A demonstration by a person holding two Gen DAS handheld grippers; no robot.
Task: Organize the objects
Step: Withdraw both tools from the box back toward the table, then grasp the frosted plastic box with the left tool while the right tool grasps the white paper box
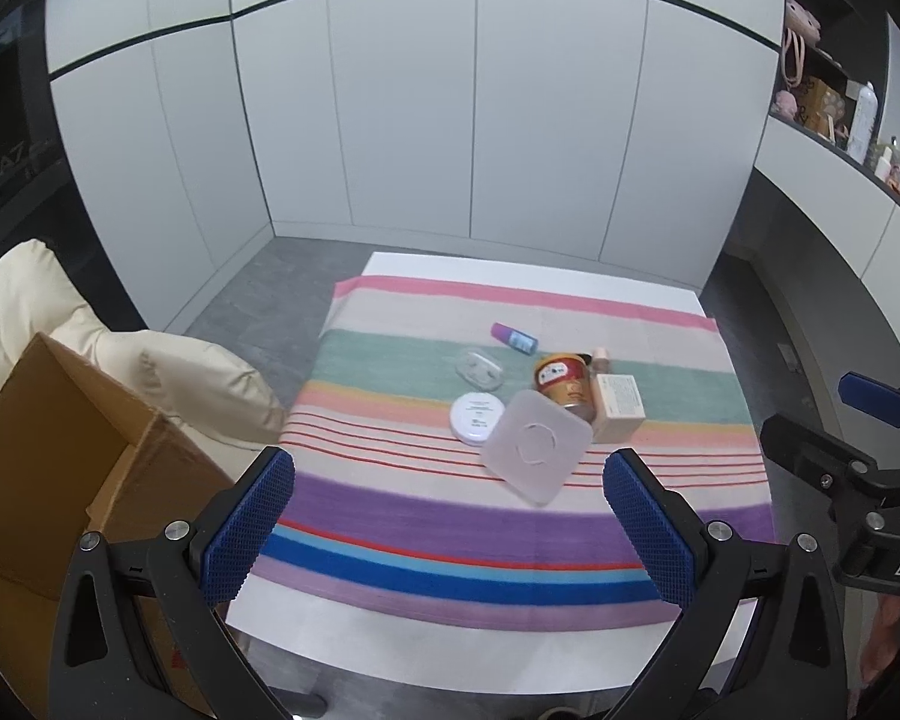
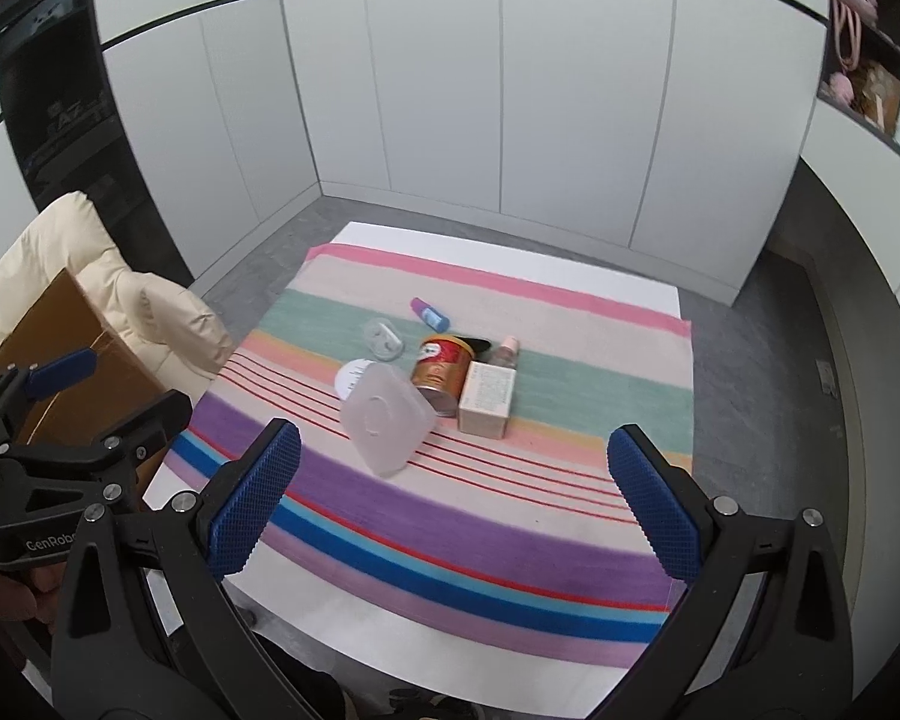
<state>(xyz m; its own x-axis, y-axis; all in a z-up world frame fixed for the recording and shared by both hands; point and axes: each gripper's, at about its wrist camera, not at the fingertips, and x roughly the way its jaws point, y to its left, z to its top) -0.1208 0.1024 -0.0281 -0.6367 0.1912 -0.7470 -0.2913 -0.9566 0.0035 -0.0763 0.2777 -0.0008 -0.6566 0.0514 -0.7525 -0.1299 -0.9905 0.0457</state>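
A cluster of small items lies mid-table on the striped cloth (image 1: 390, 504): a frosted square plastic lid (image 1: 537, 445) (image 2: 387, 420), a white round compact (image 1: 477, 417), a clear round case (image 1: 480, 369), a red-gold tin (image 1: 563, 385) (image 2: 441, 373), a beige carton (image 1: 618, 407) (image 2: 487, 399), a small pink-capped bottle (image 2: 506, 353) and a purple-blue tube (image 1: 514, 338) (image 2: 430, 313). My left gripper (image 1: 450, 531) hangs open near the table's front edge, empty. My right gripper (image 2: 456, 495) is open too, short of the lid.
An open cardboard box (image 1: 60, 450) stands left of the table, with a cream padded jacket (image 1: 168, 372) behind it. White cabinet doors (image 1: 450, 120) close off the back. Shelves with bags and bottles (image 1: 834, 102) run along the right. Grey floor surrounds the table.
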